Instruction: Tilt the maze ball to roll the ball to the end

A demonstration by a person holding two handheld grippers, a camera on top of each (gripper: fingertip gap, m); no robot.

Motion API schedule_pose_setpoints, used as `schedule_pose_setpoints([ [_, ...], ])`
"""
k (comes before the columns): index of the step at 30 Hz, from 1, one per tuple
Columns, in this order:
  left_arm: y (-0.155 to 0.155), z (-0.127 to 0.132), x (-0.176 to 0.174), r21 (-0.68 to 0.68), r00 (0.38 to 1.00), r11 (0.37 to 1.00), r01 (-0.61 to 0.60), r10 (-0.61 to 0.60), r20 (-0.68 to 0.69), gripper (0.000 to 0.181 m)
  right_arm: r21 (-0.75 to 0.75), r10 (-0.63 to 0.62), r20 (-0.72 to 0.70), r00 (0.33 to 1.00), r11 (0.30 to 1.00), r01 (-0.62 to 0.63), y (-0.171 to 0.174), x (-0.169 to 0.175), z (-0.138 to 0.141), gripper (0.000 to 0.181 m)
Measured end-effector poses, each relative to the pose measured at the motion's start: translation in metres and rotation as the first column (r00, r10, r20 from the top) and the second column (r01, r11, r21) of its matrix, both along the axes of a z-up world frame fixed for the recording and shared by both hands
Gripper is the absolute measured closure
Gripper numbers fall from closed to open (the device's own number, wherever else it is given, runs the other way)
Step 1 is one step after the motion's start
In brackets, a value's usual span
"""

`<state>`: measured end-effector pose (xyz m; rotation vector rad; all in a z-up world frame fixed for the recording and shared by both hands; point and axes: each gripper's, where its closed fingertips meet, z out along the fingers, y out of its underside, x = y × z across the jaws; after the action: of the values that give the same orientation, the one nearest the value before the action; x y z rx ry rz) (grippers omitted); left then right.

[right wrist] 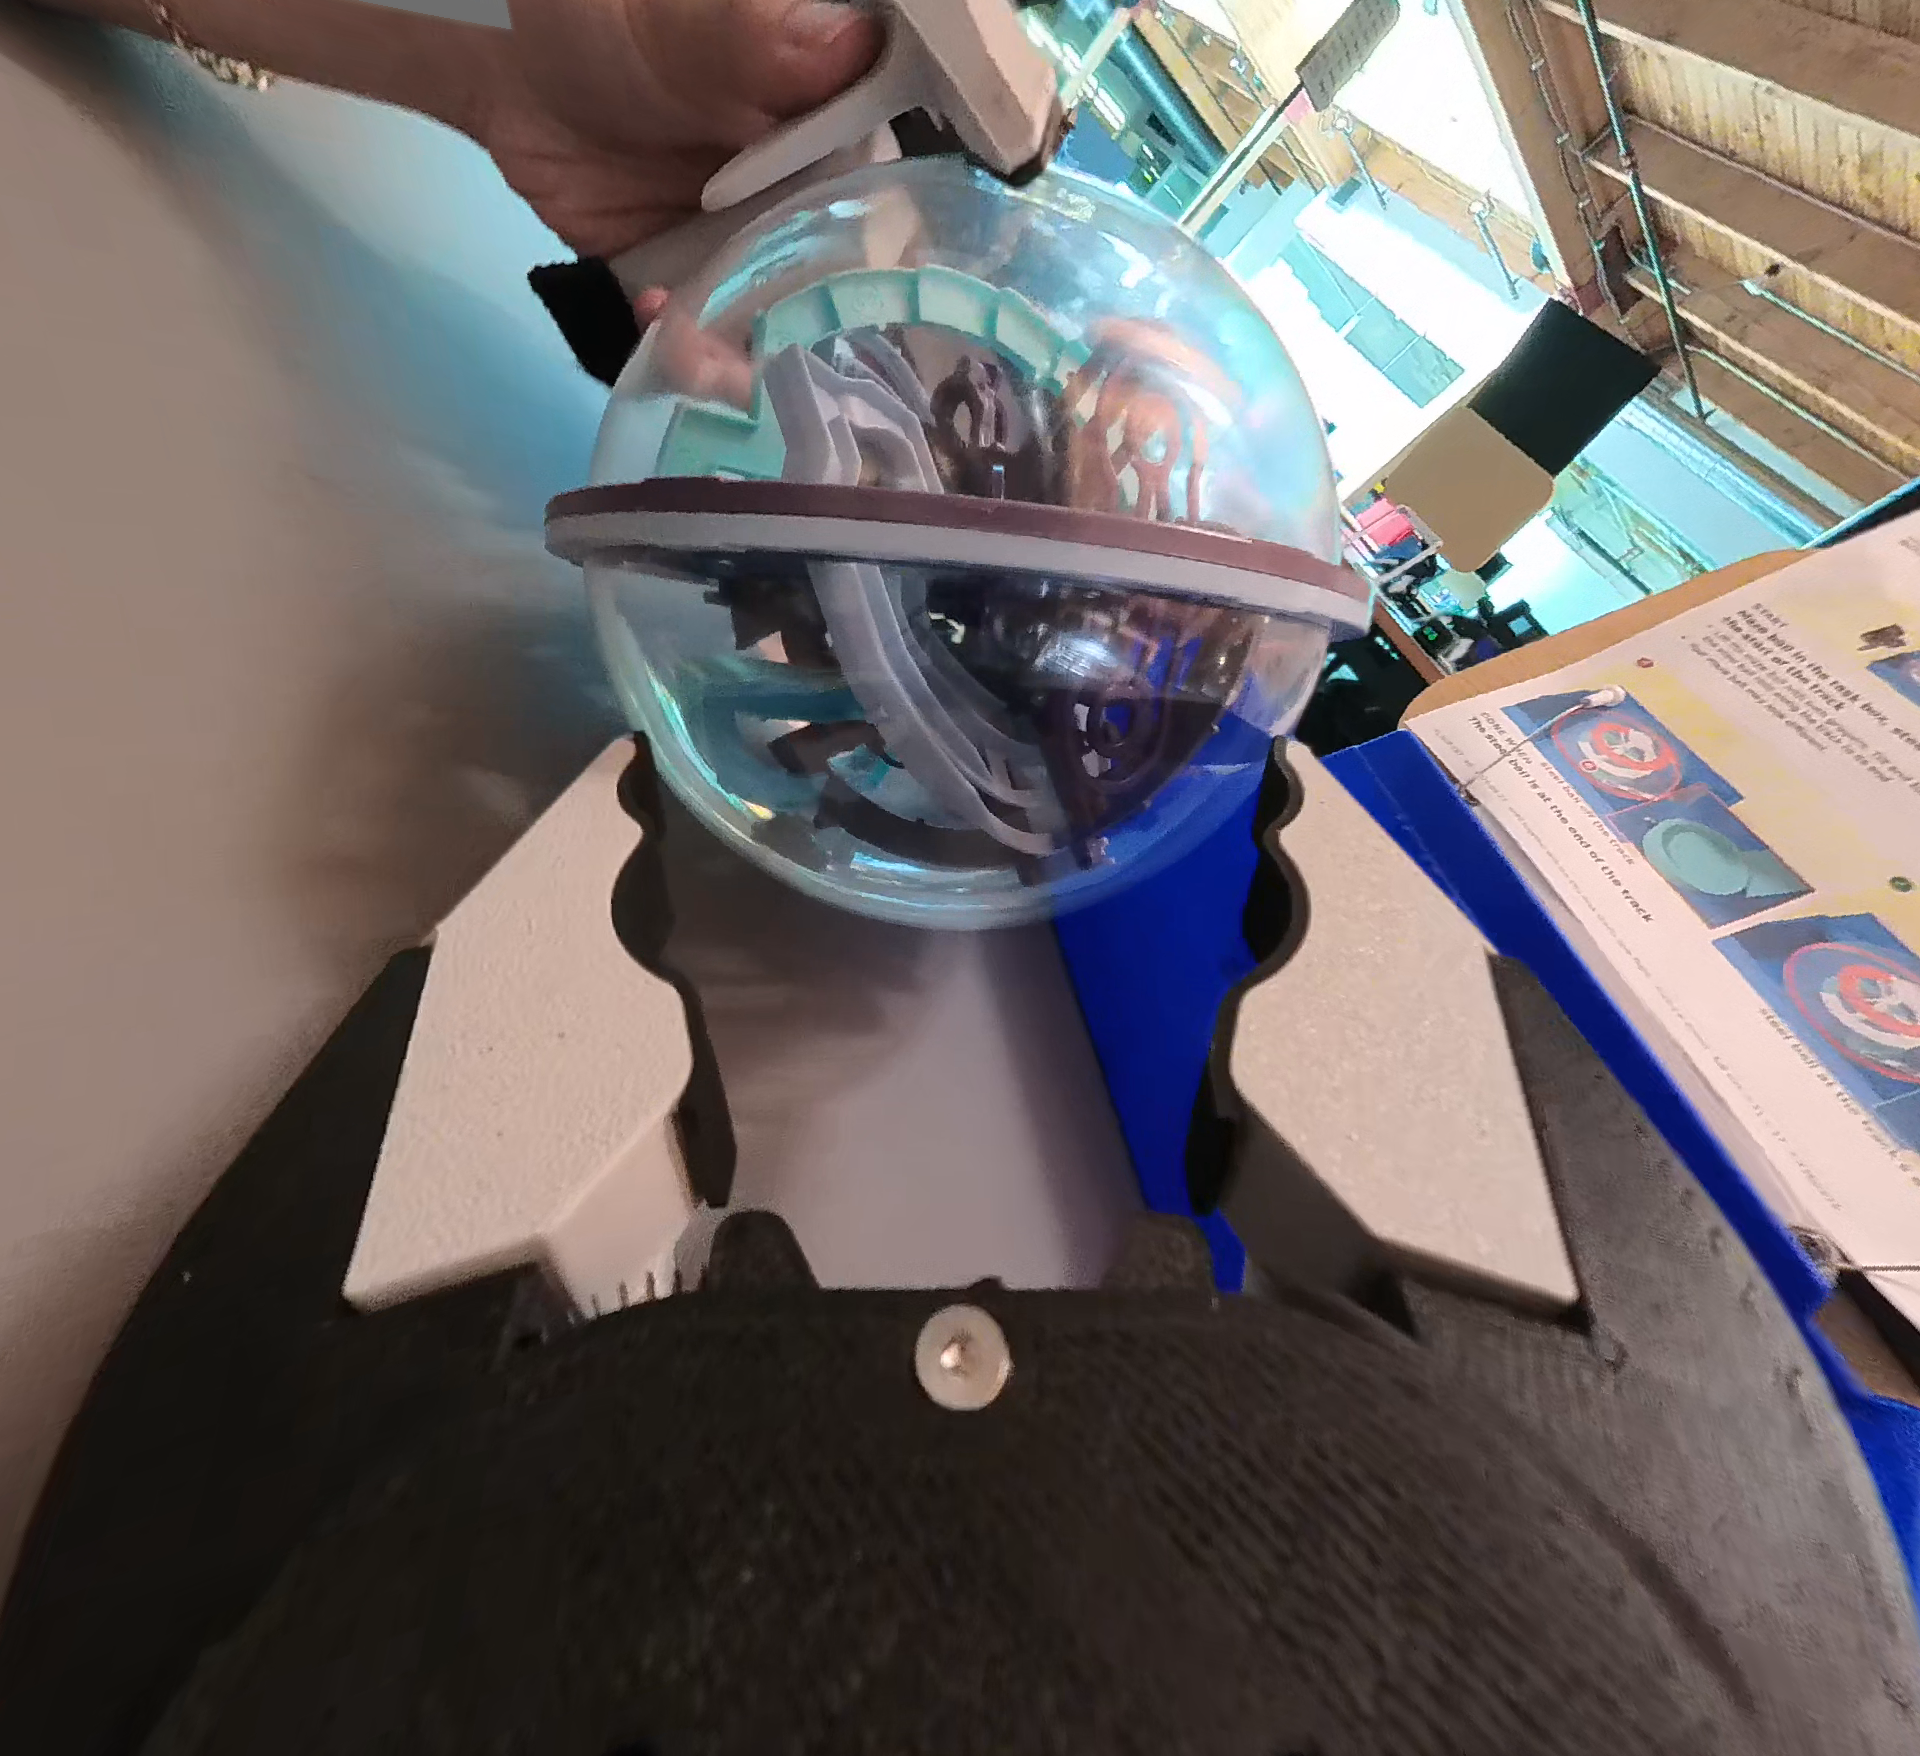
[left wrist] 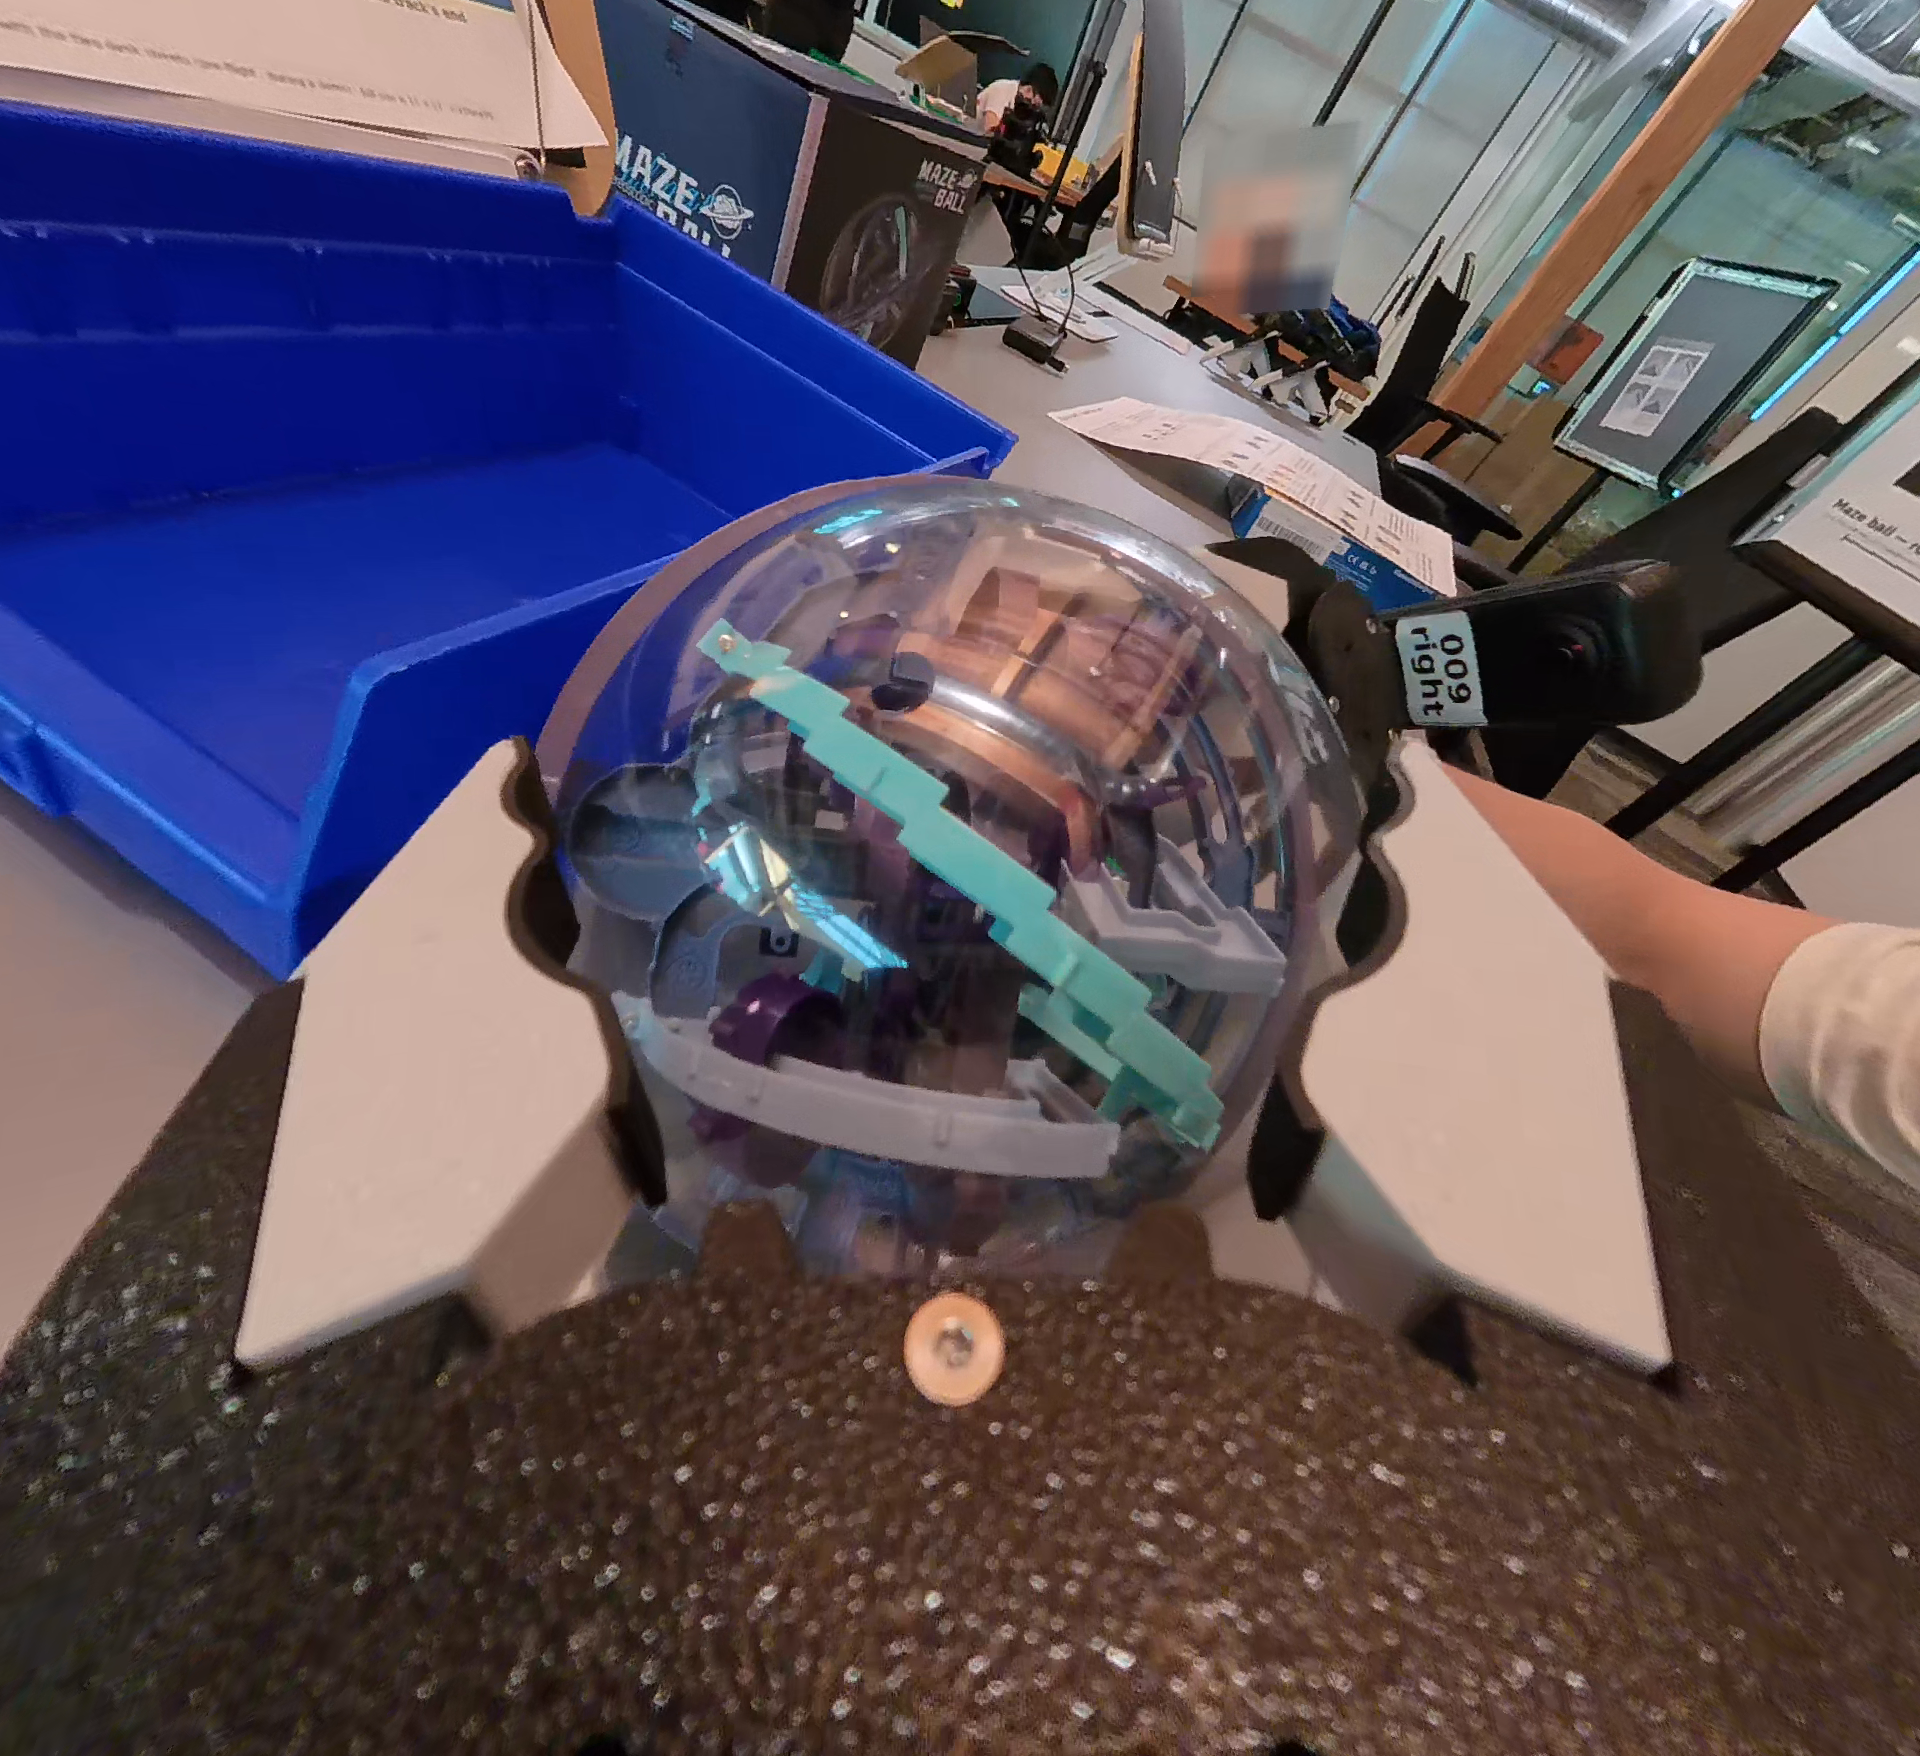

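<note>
You are mid-tilt: the clear plastic maze ball [left wrist: 935, 885] hangs beside the blue plastic bin [left wrist: 343, 563], both left gripper [left wrist: 951, 823] and right gripper [right wrist: 951, 771] fingers pinching it, so next roll slowly.

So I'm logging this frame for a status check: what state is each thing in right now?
maze ball: lifted off the table, tilted, sealed.
left gripper: shut on the maze ball, a finger on either side.
right gripper: jaws apart, tips beside the ball's lower half; contact unclear.
blue bin: open, empty.
</note>
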<state>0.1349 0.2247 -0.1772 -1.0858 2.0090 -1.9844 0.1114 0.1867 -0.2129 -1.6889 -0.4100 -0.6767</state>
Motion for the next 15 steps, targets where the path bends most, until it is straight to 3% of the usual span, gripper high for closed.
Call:
schedule_pose_setpoints([
  [3, -0.002, 0.0, -0.002, 0.019, 1.0, 1.0, 0.014, -0.014, 0.019, 0.034, -0.004, 0.017, 0.016, 1.0, 1.0, -0.017, -0.002, -0.003, 0.004, 0.07],
  [5, -0.004, 0.0, -0.003, 0.03, 0.999, 0.999, 0.015, -0.016, 0.031, 0.034, 0.042, 0.013, 0.035, 0.999, 0.999, -0.014, -0.001, -0.004, 0.014, 0.057],
  [11, -0.002, 0.0, -0.002, 0.025, 1.0, 1.0, 0.007, -0.007, 0.015, 0.034, 0.039, -0.003, 0.3, 0.954, 0.999, -0.009, 0.001, -0.015, 0.027, 0.052],
  [14, -0.003, 0.0, -0.002, 0.033, 1.0, 0.999, 0.008, -0.009, 0.017, 0.034, -0.052, 0.005, 0.398, 0.917, 0.999, 0.017, 0.008, -0.016, 0.011, 0.061],
  [15, -0.004, 0.0, -0.003, 0.039, 1.0, 0.999, 0.008, -0.009, 0.021, 0.034, -0.062, -0.018, 0.442, 0.897, 0.997, 0.051, 0.01, -0.012, 0.008, 0.056],
])
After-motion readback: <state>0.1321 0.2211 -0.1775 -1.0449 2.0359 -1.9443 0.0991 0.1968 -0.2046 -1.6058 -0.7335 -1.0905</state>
